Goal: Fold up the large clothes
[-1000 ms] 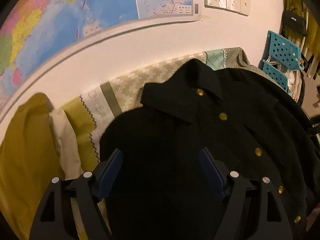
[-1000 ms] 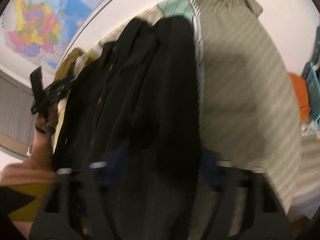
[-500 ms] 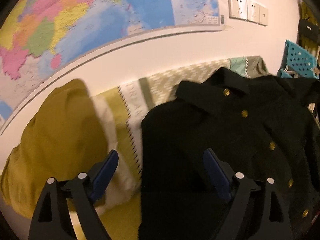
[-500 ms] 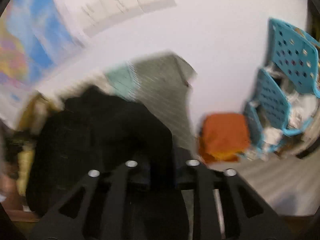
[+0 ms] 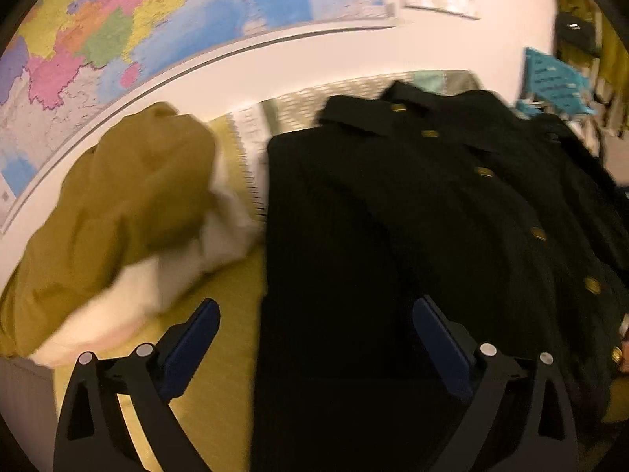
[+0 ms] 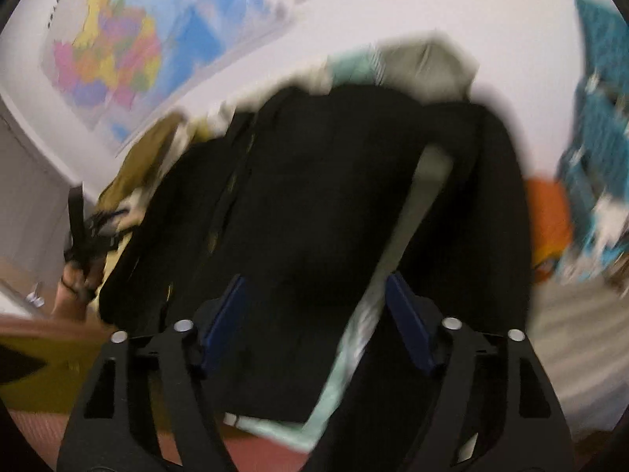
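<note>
Left wrist alone shows gold buttons [image 5: 483, 172] — black coat [image 5: 393, 236].

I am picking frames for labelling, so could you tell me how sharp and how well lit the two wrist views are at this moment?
Left wrist view: warm, dim light, mild smear; the brass buttons on the black jacket stay legible, though the wall map curves with fisheye bending. Right wrist view: heavy motion blur; the jacket's edges and the teal baskets smear badly, and its black folds merge into one dark mass.
</note>
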Tool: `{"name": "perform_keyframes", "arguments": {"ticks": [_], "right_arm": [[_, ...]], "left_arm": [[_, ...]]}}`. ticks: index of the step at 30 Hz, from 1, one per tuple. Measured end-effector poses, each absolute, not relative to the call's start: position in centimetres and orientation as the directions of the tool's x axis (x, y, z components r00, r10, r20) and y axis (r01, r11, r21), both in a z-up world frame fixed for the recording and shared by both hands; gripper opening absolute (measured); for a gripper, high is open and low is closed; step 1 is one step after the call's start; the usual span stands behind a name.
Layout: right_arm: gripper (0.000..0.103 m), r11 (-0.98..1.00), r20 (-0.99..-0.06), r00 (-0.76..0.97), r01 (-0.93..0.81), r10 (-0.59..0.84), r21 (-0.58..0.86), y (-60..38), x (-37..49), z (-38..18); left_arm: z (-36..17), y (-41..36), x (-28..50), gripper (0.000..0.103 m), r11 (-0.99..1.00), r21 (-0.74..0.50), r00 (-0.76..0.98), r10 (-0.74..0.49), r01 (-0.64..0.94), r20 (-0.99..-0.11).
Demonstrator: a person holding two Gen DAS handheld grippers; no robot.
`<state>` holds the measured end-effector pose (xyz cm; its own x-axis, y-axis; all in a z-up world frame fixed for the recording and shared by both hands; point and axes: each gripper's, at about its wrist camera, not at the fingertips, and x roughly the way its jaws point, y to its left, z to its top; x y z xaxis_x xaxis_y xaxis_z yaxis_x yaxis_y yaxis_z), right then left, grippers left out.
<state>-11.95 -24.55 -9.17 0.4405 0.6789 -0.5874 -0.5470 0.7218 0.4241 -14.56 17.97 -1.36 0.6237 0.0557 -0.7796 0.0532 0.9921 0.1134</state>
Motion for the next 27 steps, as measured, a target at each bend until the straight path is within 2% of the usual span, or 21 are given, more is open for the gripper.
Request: {"name": "perform_keyframes", "arguments": {"ticks": [2,6,8,10,12,13,15,16,17,19,21,22,23,24,25,27], "right_arm": [[0.069,0.722,-0.616,0.403,-0.526,0.677,0.45,-23.8,-12.1,-11.6],[0.069,0.667,-0.554,0.379,-0.507,0.741,0.546,-23.5,-11.9,-13.1],[0.048,0.617,-0.51,0.352,-0.527,0.785,0.585,-23.0,-11.7,-12.7],[0.034,0.604,-0.493,0.354,-0.543,0.795,0.584,-22.4,-11.6,-12.2],[0.024,0.621,-0.492,0.382,-0.542,0.783,0.567,-22.3,-11.1,-11.3],[0.021,0.632,-0.488,0.404,-0.542,0.774,0.553,-22.5,-11.2,-10.8],[0.02,0.663,-0.469,0.469,-0.532,0.748,0.527,-23.5,-11.7,-9.2],[0.019,0.688,-0.456,0.516,-0.519,0.726,0.508,-24.3,-12.3,-8.2],[0.019,0.705,-0.445,0.549,-0.503,0.707,0.5,-25.5,-12.7,-8.0],[0.019,0.715,-0.451,0.559,-0.48,0.696,0.508,-27.5,-12.9,-8.5],[0.023,0.769,-0.559,0.528,-0.448,0.639,0.456,-27.1,-12.4,-10.4],[0.033,0.774,-0.593,0.499,-0.448,0.632,0.448,-26.6,-12.1,-11.2],[0.041,0.778,-0.62,0.476,-0.456,0.624,0.433,-26.1,-11.9,-11.6],[0.046,0.796,-0.639,0.485,-0.456,0.597,0.398,-25.9,-12.0,-11.6],[0.056,0.821,-0.653,0.513,-0.456,0.558,0.343,-25.4,-12.2,-10.8],[0.065,0.822,-0.62,0.553,-0.477,0.556,0.312,-25.6,-12.7,-9.4]], "left_arm": [[-1.3,16.7,-16.0,0.095,0.992,0.043,0.628,-0.044,0.122,-0.777],[-1.8,13.8,-18.4,0.096,0.967,-0.031,0.592,-0.181,0.254,-0.785],[-2.8,12.4,-19.1,0.096,0.952,-0.046,0.562,-0.217,0.303,-0.798],[-4.1,11.5,-19.5,0.096,0.946,-0.059,0.527,-0.229,0.32,-0.818],[-5.6,10.8,-19.2,0.096,0.956,-0.013,0.512,-0.169,0.294,-0.842],[-6.1,10.7,-18.9,0.088,0.961,0.012,0.509,-0.135,0.275,-0.85],[-6.8,11.1,-18.2,0.066,0.978,0.068,0.519,-0.046,0.199,-0.854],[-6.8,11.5,-17.9,0.051,0.983,0.08,0.522,-0.02,0.168,-0.853],[-6.8,12.1,-17.5,0.042,0.989,0.08,0.522,0.003,0.126,-0.853],[-6.8,13.6,-16.8,0.04,0.998,0.046,0.523,0.013,0.051,-0.852],[-6.8,14.5,-16.4,0.042,1.0,0.014,0.518,-0.001,0.026,-0.856],[-6.4,14.6,-16.2,0.048,1.0,0.007,0.521,-0.005,0.021,-0.853],[-6.1,14.7,-16.1,0.058,1.0,0.012,0.533,0.001,0.017,-0.846],[-5.8,14.7,-15.9,0.065,1.0,0.024,0.54,0.013,0.012,-0.841],[-5.5,15.1,-15.7,0.077,1.0,0.029,0.541,0.02,0.007,-0.841],[-5.1,15.4,-15.2,0.078,1.0,0.025,0.537,0.028,-0.012,-0.843]]}}
